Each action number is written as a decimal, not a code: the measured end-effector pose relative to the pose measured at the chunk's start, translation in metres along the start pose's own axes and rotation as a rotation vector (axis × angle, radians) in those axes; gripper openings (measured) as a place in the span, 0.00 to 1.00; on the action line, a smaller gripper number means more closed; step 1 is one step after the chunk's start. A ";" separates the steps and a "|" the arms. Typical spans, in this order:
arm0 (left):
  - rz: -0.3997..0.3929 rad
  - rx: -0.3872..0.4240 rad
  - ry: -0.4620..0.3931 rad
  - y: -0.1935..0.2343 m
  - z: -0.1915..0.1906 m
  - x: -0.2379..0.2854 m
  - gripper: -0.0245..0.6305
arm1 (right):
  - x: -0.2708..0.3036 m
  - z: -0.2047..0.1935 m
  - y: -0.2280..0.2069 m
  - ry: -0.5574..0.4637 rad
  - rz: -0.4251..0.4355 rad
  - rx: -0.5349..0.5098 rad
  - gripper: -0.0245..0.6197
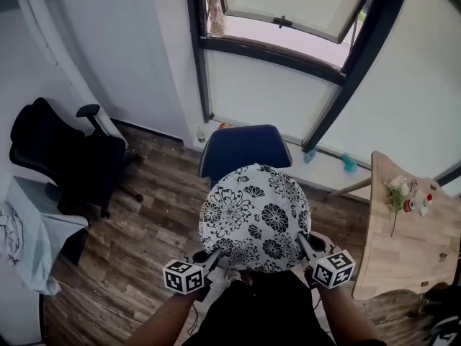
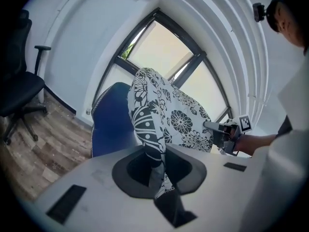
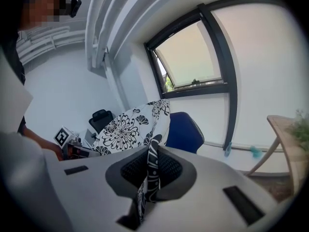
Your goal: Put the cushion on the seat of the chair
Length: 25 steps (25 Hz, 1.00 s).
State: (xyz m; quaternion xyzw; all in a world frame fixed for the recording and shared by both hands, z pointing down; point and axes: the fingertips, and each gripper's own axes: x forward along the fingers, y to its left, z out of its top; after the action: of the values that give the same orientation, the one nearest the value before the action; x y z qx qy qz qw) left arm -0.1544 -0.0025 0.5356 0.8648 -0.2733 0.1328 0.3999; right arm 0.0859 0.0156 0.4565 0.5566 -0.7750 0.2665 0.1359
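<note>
**Figure.** Round floral cushion point(image 1: 253, 218) held in the air, above and just before the blue chair point(image 1: 241, 150), not yet on its seat. The left tool point(image 1: 214, 255) and right tool point(image 1: 302, 241) are each clamped on the cushion's near edge, one at either side, so it stays spread between them and can be laid down level. The seat is hidden beneath the cushion; only the backrest shows. Open floor point(image 1: 158, 215) flanks the chair. The black office chair point(image 1: 68, 157) stands well apart at left. The wooden counter point(image 1: 403, 251) is near on the right, and its edge is probably the closest limit.
</note>
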 end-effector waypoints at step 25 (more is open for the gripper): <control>0.229 -0.099 0.027 0.114 -0.061 0.087 0.09 | 0.137 -0.113 -0.080 0.131 0.122 0.152 0.09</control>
State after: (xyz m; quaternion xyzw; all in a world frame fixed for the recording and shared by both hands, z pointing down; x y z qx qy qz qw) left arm -0.1498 -0.0480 0.6846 0.8052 -0.3711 0.1755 0.4279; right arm 0.1040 -0.0480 0.6400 0.4984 -0.7744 0.3683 0.1271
